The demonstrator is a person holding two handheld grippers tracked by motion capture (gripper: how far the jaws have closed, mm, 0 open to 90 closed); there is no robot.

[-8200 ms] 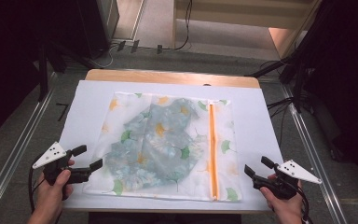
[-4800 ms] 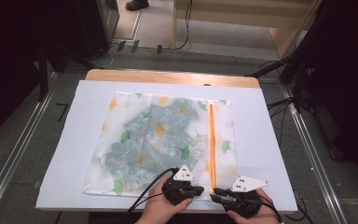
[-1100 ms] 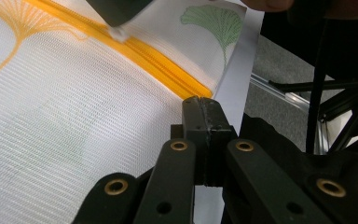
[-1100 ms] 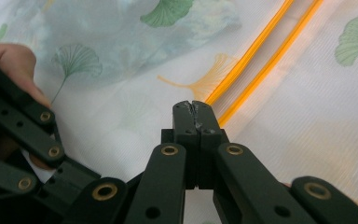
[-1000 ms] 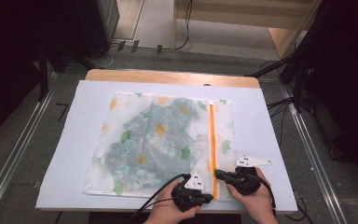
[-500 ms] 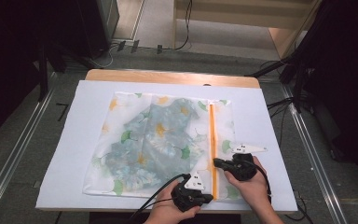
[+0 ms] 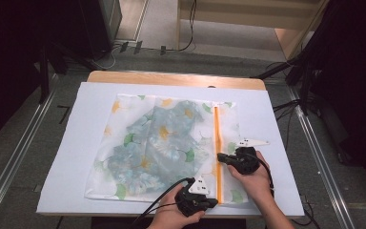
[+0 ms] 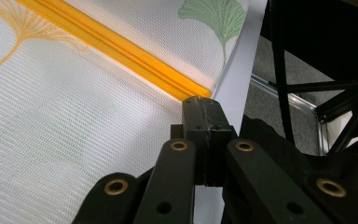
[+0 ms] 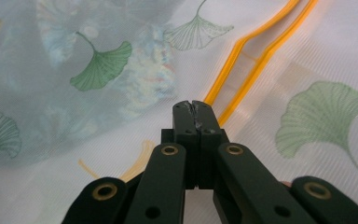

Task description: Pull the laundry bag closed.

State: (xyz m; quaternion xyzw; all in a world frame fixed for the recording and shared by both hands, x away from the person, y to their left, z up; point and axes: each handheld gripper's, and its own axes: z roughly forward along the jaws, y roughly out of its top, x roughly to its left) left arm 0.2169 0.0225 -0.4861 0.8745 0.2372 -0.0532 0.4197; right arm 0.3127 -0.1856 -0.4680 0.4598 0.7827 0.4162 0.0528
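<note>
A white mesh bag (image 7: 107, 179) printed with ginkgo leaves lies flat on the table, a blue-green garment (image 7: 162, 143) inside it. Its orange zipper (image 7: 216, 129) runs from far to near along the right side. My left gripper (image 7: 213, 201) is at the bag's near edge, shut on the mesh at the zipper's end (image 8: 186, 91). My right gripper (image 7: 220, 157) sits partway up the zipper, pointing left and shut on it. In the right gripper view, the zipper's two orange sides (image 9: 256, 51) stand apart beyond the shut gripper (image 9: 193, 105).
A white sheet (image 7: 71, 143) covers the wooden table (image 7: 171, 78). Metal rails (image 7: 16, 162) run along both sides on the floor. Black cables (image 7: 286, 107) and dark stands are at the right. The left gripper's cable (image 7: 157, 195) lies across the bag's near edge.
Both grippers came in from the table's sides to the zipper's near end. Over the last second, my right gripper slid away from me along the zipper while the left held still.
</note>
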